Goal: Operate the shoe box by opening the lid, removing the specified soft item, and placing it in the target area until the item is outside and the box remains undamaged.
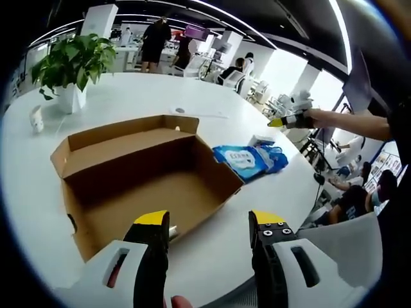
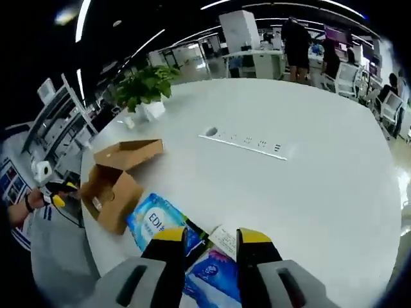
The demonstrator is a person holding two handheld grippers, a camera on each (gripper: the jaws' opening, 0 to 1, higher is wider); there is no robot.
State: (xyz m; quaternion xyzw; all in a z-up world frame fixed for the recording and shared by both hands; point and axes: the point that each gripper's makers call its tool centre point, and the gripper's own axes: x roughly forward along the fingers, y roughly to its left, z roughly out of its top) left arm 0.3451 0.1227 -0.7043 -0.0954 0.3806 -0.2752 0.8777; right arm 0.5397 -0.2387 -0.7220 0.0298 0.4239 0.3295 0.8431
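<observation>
Left gripper view: one open shoe box (image 1: 148, 179), two blue packs (image 1: 247, 160).

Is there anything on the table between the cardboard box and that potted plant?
Nothing: bare white table separates the open box from the potted plant, shown in the right gripper view.
</observation>
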